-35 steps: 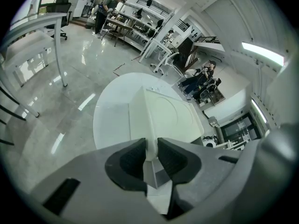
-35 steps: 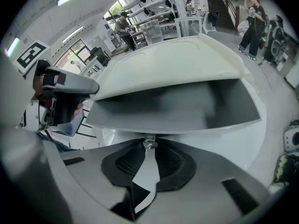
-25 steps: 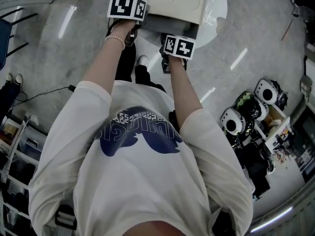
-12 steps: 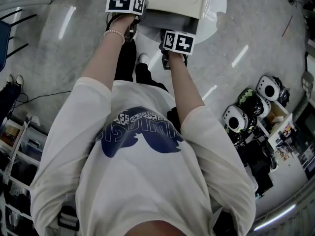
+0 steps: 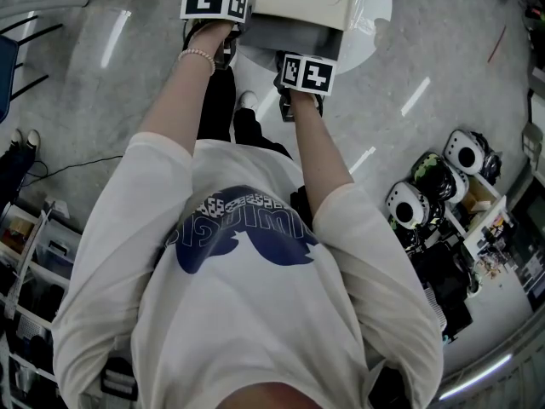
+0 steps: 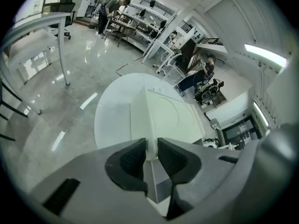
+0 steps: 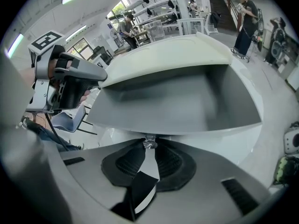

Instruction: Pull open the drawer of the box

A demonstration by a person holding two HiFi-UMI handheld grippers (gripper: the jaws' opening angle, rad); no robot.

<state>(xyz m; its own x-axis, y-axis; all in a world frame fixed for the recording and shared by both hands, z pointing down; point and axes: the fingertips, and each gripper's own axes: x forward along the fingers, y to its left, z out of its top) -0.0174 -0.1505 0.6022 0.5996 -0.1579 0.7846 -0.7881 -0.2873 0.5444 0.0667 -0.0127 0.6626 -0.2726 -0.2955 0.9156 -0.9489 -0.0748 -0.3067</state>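
Little has shifted over the last second: the drawer (image 7: 177, 106) stands just as far out of the box (image 6: 163, 118), its grey inside bare directly beyond the right claw (image 7: 149, 147), which is closed on the small clear knob (image 7: 149, 142) at its tips. The left claw (image 6: 150, 149) pinches the box's near corner edge between its pads, steadying it on the round bench (image 6: 110, 120). The pull looks finished, or paused

Bright overhead strip lights (image 6: 264, 55) glare on the glossy floor (image 6: 60, 101), fisheye edges dark and bent
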